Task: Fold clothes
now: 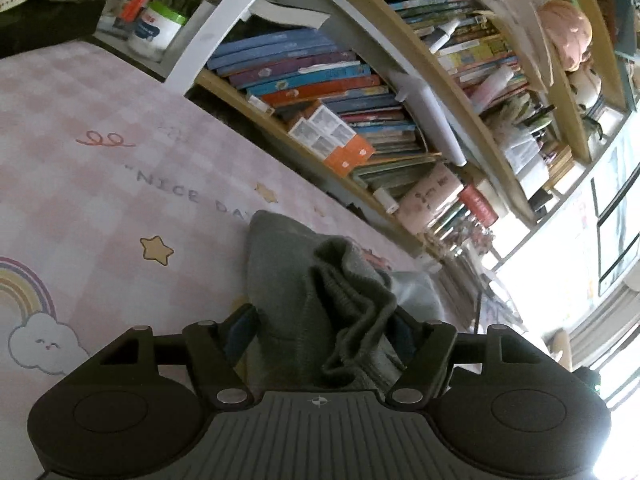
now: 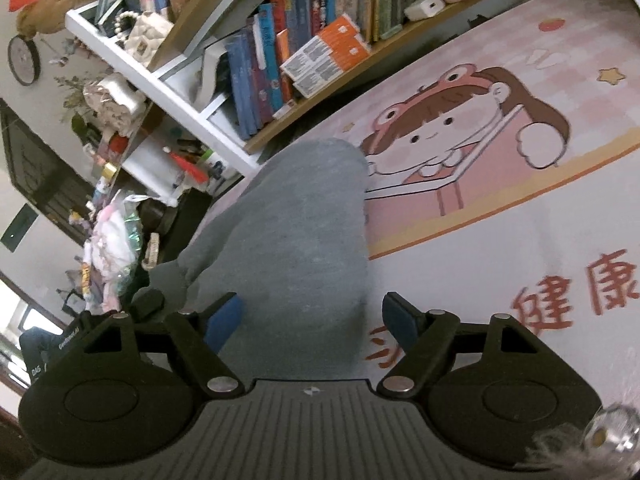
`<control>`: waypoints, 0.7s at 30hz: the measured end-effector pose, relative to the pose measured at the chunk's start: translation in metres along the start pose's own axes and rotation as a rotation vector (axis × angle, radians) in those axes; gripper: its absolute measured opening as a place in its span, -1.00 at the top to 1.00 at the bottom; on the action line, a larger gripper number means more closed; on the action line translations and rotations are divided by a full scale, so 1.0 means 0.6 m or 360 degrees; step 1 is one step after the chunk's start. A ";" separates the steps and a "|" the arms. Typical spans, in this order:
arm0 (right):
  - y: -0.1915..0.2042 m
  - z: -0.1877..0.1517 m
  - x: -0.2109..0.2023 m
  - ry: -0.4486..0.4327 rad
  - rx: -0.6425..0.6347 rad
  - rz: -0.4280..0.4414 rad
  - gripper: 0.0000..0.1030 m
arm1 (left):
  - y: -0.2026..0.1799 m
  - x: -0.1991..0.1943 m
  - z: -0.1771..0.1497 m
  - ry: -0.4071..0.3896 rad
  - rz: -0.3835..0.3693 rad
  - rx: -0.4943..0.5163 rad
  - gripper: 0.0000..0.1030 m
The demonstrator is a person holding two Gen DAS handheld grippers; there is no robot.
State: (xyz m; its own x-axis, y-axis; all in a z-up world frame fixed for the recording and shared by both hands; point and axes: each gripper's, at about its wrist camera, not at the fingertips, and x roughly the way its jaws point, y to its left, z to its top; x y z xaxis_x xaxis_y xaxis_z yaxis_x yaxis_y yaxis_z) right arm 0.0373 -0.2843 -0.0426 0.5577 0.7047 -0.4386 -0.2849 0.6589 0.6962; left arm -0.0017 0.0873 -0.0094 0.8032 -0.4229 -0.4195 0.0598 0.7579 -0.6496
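left tool [image 1: 320,332]: spread, bunched grey garment [image 1: 280,280] between (ribbed hem seen here only) | right tool [image 2: 312,320]: spread over flat garment on table [image 2: 500,220]

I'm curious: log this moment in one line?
left gripper: open around grey garment | right gripper: open | mat: garment lying bunched

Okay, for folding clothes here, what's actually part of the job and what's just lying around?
Part of the job:
- grey knitted garment on the pink cartoon-print mat
- left gripper, garment bunched between its fingers
- right gripper, fingers apart

Just lying about:
- wooden bookshelf of books
- white green-lidded tub
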 end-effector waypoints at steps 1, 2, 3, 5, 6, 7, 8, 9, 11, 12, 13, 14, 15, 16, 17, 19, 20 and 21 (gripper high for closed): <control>0.003 0.000 0.003 0.0004 -0.0005 0.0009 -0.49 | 0.001 0.004 0.000 0.0010 0.0008 -0.0007 -0.37; 0.007 0.000 0.006 0.0009 -0.0010 0.0011 -0.49 | 0.003 0.009 -0.001 0.0020 0.0015 -0.0020 -0.37; 0.010 0.000 0.009 0.0012 -0.0020 0.0005 -0.51 | 0.009 0.015 -0.002 0.0034 0.0009 -0.0055 -0.37; 0.011 0.000 0.013 0.0017 -0.0028 0.0000 -0.51 | 0.021 0.025 -0.006 0.0052 -0.0022 -0.0113 -0.39; 0.011 0.000 0.016 0.0021 -0.0025 0.0001 -0.51 | 0.025 0.028 -0.008 0.0058 -0.0036 -0.0133 -0.41; 0.009 0.001 0.018 0.0022 -0.0016 0.0004 -0.50 | 0.024 0.032 -0.010 0.0061 -0.0047 -0.0135 -0.41; 0.008 0.001 0.021 0.0022 -0.0006 0.0007 -0.50 | 0.022 0.035 -0.011 0.0064 -0.0057 -0.0137 -0.35; 0.008 0.001 0.023 0.0023 -0.0008 0.0001 -0.44 | 0.020 0.037 -0.013 0.0065 -0.0066 -0.0133 -0.27; 0.012 0.000 0.024 0.0016 -0.0035 -0.0019 -0.18 | 0.006 0.034 -0.016 0.0051 -0.0066 -0.0074 -0.05; 0.017 0.000 0.018 -0.0011 -0.0071 -0.0020 0.08 | -0.001 0.032 -0.017 0.0041 -0.0066 -0.0044 0.03; 0.022 0.000 0.011 -0.0042 -0.0110 -0.0020 0.29 | -0.008 0.027 -0.018 0.0021 -0.0072 -0.0015 0.06; 0.027 0.000 0.004 -0.0072 -0.0148 -0.0019 0.35 | -0.013 0.022 -0.019 0.0003 -0.0090 0.0009 0.10; 0.031 -0.001 -0.002 -0.0103 -0.0187 -0.0018 0.40 | -0.020 0.017 -0.021 -0.0015 -0.0121 0.0039 0.12; 0.036 -0.001 -0.009 -0.0133 -0.0225 -0.0017 0.42 | -0.027 0.012 -0.023 -0.0032 -0.0150 0.0069 0.12; 0.039 0.000 -0.013 -0.0142 -0.0252 -0.0026 0.42 | -0.034 0.010 -0.024 -0.0042 -0.0165 0.0098 0.12; 0.044 0.001 -0.021 -0.0153 -0.0300 -0.0048 0.42 | -0.045 0.011 -0.026 -0.0037 -0.0163 0.0148 0.11; 0.047 0.001 -0.025 -0.0158 -0.0324 -0.0059 0.42 | -0.046 0.016 -0.026 -0.0013 -0.0151 0.0141 0.11; 0.045 0.003 -0.026 -0.0142 -0.0323 -0.0075 0.42 | -0.043 0.022 -0.026 0.0019 -0.0141 0.0119 0.11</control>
State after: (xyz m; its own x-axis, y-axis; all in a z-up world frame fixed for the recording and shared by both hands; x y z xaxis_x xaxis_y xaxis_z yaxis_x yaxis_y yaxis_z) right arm 0.0223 -0.2780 -0.0161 0.6383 0.6518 -0.4096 -0.4028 0.7362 0.5439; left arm -0.0018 0.0543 -0.0084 0.7856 -0.4956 -0.3704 0.1749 0.7521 -0.6354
